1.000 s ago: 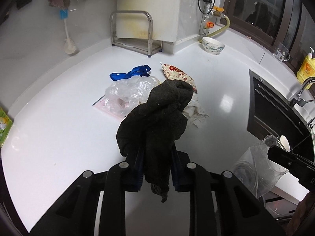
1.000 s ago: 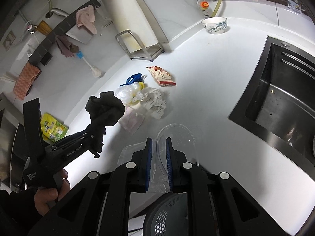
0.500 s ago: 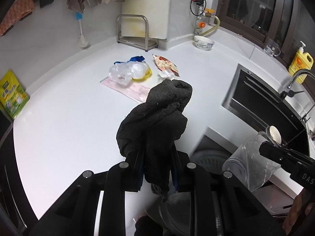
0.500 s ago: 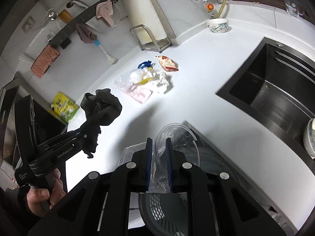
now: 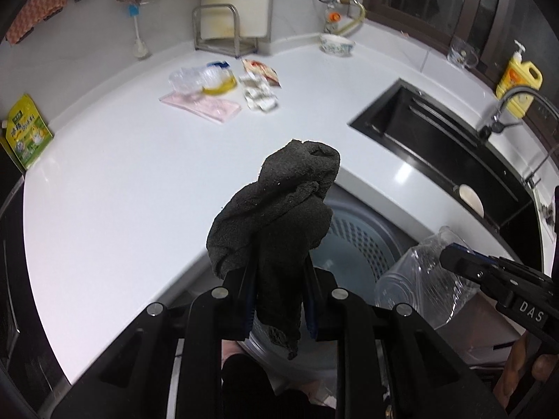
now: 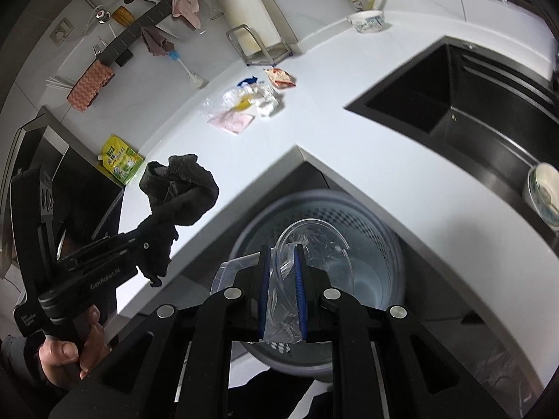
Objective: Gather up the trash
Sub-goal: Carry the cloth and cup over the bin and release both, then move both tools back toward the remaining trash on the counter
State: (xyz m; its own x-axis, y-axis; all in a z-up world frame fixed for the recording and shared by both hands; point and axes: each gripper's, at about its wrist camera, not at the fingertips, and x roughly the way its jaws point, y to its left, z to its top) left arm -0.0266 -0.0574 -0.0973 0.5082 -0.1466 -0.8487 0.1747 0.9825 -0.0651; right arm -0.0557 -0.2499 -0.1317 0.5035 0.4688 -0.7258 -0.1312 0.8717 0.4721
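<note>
My left gripper (image 5: 279, 296) is shut on a dark grey rag (image 5: 279, 209) and holds it above the near rim of a grey perforated trash basket (image 5: 360, 234) below the counter edge. The rag also shows in the right wrist view (image 6: 178, 181). My right gripper (image 6: 282, 289) is shut on a clear plastic container (image 6: 311, 241) and holds it over the basket's opening (image 6: 380, 244); the container also shows in the left wrist view (image 5: 419, 279). More trash lies far back on the white counter (image 5: 122, 181): a clear bag (image 5: 195, 78), a pink sheet (image 5: 209, 106), crumpled paper (image 5: 260, 96) and a snack wrapper (image 5: 262, 70).
A black sink (image 5: 436, 146) with a tap (image 5: 513, 104) is at the right, a white dish (image 5: 470, 199) at its near end. A bowl (image 5: 337, 43), a metal rack (image 5: 223, 31) and a yellow bottle (image 5: 520, 80) stand at the back. A green pouch (image 5: 26, 132) leans at the left.
Both grippers have pulled back from the counter with their loads and now hang over the trash basket, which has come into full view. The trash pile is now farther away.
</note>
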